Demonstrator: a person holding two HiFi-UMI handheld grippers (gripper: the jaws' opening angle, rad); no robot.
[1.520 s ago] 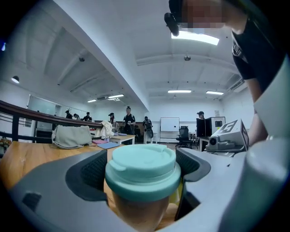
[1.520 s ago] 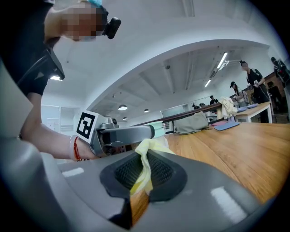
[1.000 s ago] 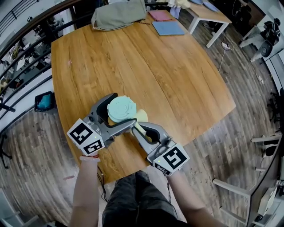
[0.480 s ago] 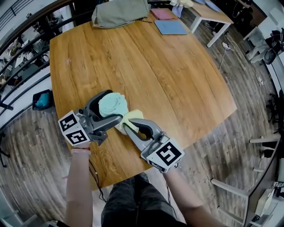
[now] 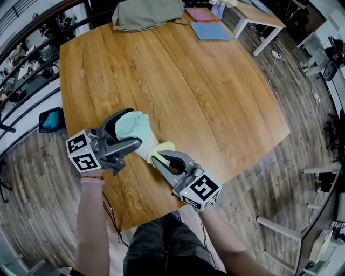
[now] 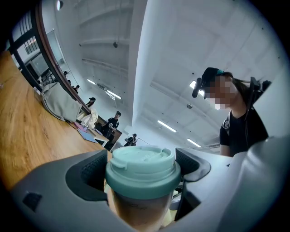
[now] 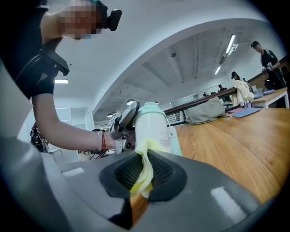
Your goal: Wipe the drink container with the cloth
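Note:
The drink container [image 5: 131, 128] is a pale cup with a mint-green lid [image 6: 142, 168]. My left gripper [image 5: 123, 133] is shut on it just under the lid and holds it tilted above the near-left part of the table. The yellow cloth [image 5: 161, 147] is pinched in my right gripper [image 5: 160, 156], which is shut on it. In the right gripper view the cloth [image 7: 146, 164] lies against the cup's lower side [image 7: 156, 129]. The cup's base is hidden behind the cloth and the jaws.
The round wooden table [image 5: 178, 81] carries a grey-green bag [image 5: 146, 13] and a blue folder [image 5: 209, 30] at its far edge. A white side table [image 5: 257, 16] stands beyond. A teal object [image 5: 53, 121] lies on the floor to the left.
Both grippers have shifted left and a little nearer with the cup and cloth. The cup has tipped over more, and the cloth has slid down its side toward the base.

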